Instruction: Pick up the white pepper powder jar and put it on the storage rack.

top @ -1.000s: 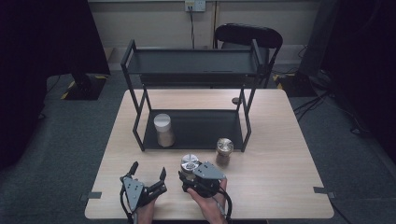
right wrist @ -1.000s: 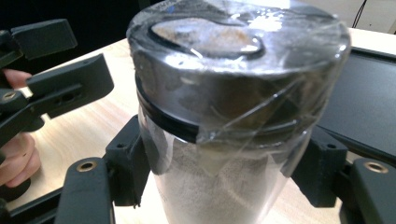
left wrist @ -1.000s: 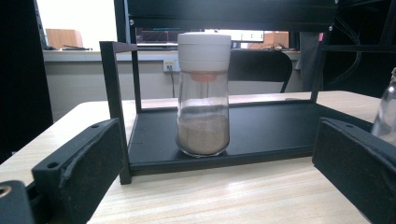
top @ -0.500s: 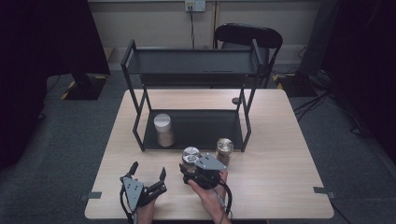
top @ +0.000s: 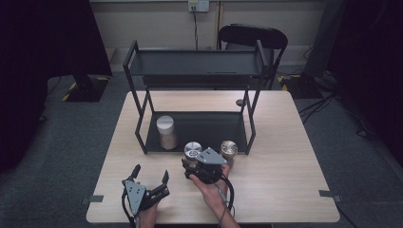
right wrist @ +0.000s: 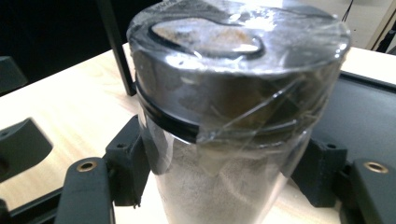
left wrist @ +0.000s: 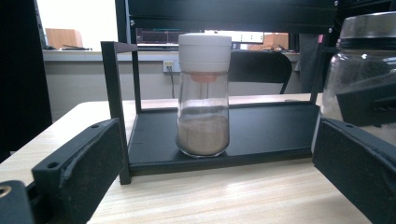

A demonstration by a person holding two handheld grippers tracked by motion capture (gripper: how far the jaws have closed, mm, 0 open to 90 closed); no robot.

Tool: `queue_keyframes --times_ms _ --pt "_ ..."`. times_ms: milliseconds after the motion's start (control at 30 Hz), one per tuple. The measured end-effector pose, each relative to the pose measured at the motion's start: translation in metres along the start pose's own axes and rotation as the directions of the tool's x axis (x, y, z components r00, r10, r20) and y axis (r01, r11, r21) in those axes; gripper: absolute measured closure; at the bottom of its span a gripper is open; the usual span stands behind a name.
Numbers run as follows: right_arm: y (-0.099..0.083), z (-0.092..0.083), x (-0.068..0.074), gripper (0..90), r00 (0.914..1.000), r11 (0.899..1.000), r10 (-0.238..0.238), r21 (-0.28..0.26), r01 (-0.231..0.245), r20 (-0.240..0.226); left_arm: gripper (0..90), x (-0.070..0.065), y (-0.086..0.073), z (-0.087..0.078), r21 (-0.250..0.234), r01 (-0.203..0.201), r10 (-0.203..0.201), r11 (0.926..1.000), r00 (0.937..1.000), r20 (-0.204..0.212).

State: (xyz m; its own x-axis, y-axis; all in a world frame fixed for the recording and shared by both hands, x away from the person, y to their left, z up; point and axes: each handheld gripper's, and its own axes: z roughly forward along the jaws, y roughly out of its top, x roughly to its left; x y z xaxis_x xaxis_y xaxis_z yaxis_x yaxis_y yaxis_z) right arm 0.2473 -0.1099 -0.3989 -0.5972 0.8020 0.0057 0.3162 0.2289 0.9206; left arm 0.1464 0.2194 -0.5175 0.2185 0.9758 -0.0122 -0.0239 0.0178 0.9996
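My right gripper [top: 194, 160] is shut on a glass jar [top: 193, 150] with a silver lid, just off the front edge of the black rack's lower shelf [top: 209, 126]. In the right gripper view the jar [right wrist: 233, 93], its lid wrapped in clear film, sits between the jaws of that gripper [right wrist: 224, 177]. My left gripper [top: 151, 172] rests open near the table's front edge, nothing between its fingers [left wrist: 81, 170]. It faces a white-capped shaker [left wrist: 203, 107] of brown powder on the lower shelf, and the held jar [left wrist: 362, 65] stands at its right.
A gold-lidded jar [top: 228, 148] stands on the table beside the held one, by the rack's front right leg [top: 250, 135]. The white-capped shaker [top: 167, 132] occupies the shelf's left part. The rack's top shelf [top: 195, 62] is bare. A chair [top: 252, 37] stands behind the table.
My right gripper has carried the silver-lidded jar away from the person toward the rack's front edge, slightly raised. The left gripper has stayed put.
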Motion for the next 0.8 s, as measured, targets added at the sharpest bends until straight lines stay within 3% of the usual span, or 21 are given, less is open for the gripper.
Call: queue_keyframes --times_ms 800 --pt "0.023 0.027 -0.007 30.9 0.9999 1.0 -0.002 0.003 0.002 0.017 1.5 0.001 -0.001 0.0 -0.003 -0.001 0.002 1.0 1.0 0.007"
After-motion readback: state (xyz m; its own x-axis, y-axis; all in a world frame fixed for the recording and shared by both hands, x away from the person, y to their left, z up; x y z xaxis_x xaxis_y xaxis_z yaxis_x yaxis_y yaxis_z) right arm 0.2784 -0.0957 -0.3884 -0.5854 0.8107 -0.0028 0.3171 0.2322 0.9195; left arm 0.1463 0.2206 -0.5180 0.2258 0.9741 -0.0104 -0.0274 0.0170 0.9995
